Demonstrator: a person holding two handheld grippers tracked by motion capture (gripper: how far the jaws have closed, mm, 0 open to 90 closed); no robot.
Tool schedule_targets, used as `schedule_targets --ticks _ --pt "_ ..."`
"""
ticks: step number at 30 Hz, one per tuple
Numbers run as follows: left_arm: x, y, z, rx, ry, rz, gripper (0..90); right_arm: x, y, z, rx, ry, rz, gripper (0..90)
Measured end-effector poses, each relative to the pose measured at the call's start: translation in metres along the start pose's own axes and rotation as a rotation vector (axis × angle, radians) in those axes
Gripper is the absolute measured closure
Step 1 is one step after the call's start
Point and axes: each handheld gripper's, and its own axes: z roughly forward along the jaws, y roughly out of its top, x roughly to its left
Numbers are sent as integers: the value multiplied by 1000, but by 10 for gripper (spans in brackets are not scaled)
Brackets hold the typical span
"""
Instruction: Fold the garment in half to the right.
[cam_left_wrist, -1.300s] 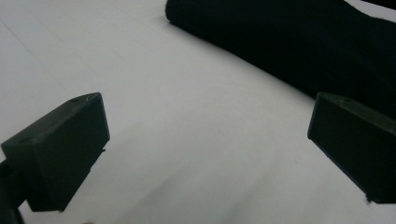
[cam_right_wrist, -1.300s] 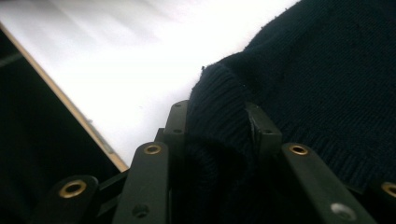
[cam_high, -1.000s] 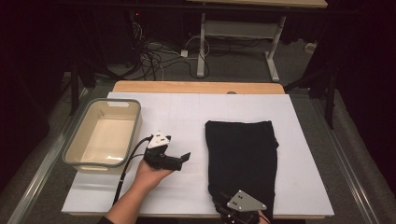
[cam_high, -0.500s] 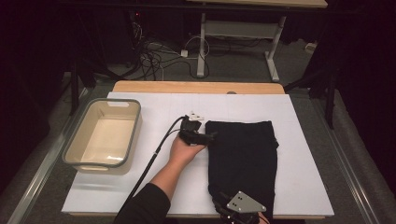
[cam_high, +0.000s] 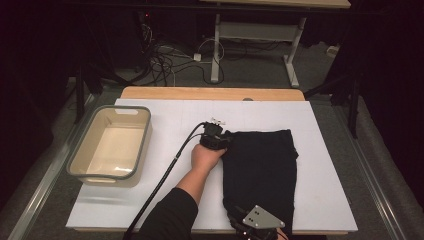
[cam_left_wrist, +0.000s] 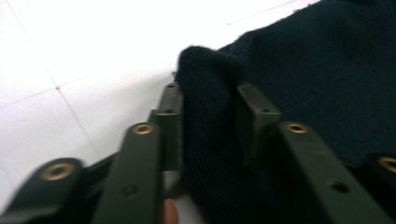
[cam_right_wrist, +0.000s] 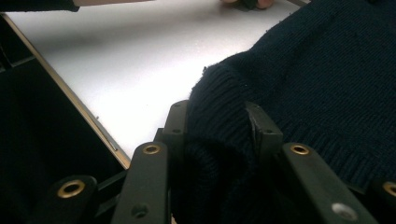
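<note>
While both grippers pinch, knit sweater (cam_high: 260, 170) bunches, dark, ribbed.

- High view: white tabletop (cam_high: 165, 200) evenly lit from above, room around it nearly black
- Left gripper view: tabletop glares to pure white, black jaws soft and out of focus
- Dark knit garment (cam_right_wrist: 327, 79) shows weave sharply, little shadow detail

White table (cam_high: 165, 200): sweater (cam_high: 262, 170), bin (cam_high: 111, 144)
</note>
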Motion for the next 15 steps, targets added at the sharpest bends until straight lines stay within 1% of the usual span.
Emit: schedule_targets --ticks 3,6,8,10,12,13,15 --pt "-3 1 -2 -19 15 28 730 0 1 0 -1 -1 -5 670" --pt "-3 2 -6 -40 21 47 743 0 3 -1 -6 4 8 671" --pt "-2 3 -9 -50 25 49 748 2 5 -1 -18 7 0 671" --pt "0 4 -14 -66 29 49 749 4 7 -1 -17 8 -5 671" --pt "4 5 -19 -68 43 55 749 6 12 2 -28 19 -7 671" --pt "8 5 -22 -63 54 60 749 6 14 3 -31 25 -7 671" --pt "16 5 -28 -67 71 53 749 9 20 9 -39 35 -13 670"
